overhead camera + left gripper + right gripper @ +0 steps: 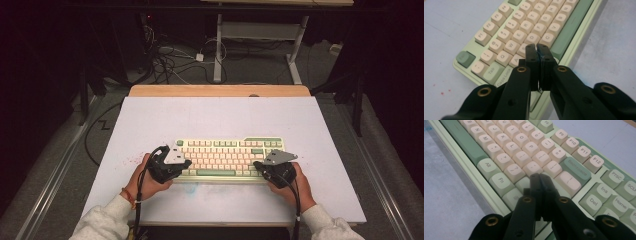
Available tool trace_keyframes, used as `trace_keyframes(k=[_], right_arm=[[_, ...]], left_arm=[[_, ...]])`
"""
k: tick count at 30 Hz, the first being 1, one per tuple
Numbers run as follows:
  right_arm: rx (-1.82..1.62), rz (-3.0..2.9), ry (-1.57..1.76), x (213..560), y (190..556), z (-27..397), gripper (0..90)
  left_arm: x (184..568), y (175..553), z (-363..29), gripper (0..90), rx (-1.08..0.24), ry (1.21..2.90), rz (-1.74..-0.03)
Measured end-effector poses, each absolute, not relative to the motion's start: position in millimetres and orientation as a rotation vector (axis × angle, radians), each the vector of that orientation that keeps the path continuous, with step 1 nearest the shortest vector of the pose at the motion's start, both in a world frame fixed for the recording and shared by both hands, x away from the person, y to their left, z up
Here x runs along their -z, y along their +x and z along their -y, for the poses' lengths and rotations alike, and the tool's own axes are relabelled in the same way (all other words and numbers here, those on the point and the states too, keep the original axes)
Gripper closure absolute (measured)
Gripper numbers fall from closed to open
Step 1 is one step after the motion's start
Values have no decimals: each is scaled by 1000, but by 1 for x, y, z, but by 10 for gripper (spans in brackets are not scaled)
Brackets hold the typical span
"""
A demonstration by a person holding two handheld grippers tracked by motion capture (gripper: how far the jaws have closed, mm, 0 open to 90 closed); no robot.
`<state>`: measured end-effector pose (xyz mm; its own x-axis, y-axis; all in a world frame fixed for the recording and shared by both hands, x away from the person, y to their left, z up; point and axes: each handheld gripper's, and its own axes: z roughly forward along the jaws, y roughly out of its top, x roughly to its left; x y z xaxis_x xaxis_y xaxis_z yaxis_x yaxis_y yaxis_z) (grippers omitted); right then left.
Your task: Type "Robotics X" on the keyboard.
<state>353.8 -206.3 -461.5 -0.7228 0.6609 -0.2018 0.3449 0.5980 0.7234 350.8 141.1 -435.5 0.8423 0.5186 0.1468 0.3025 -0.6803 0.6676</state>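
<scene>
A pale green keyboard (227, 157) with cream and green keys lies in the middle of the white table top. My left gripper (181, 165) hovers over its left end, jaws shut with nothing between them. In the left gripper view the left gripper (537, 47) has its tips above the keyboard (524, 32), near the A and Z keys beside the green space bar (570, 27). My right gripper (260, 166) is over the right end, also shut and empty. In the right gripper view the right gripper (539, 176) has its tips above the keyboard (524, 157), near the Shift and Enter keys below Backspace (576, 171).
The white table top (150, 120) has bare room behind and on both sides of the keyboard, with a wooden strip (220, 90) along its far edge. Small red specks (131, 160) mark the surface left of the keyboard. Cables (170, 62) and a desk frame (260, 35) stand on the floor beyond.
</scene>
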Motion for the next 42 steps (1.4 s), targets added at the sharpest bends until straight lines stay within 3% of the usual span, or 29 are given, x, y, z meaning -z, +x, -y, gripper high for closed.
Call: trace_keyframes(k=[18,42], right_arm=[[-928,-2374,806,461,353,205,900],[-921,-2373,797,461,353,205,900]], left_arm=[[442,365,-110,875,-402,2434,-532],[444,365,-110,875,-421,2450,-536]])
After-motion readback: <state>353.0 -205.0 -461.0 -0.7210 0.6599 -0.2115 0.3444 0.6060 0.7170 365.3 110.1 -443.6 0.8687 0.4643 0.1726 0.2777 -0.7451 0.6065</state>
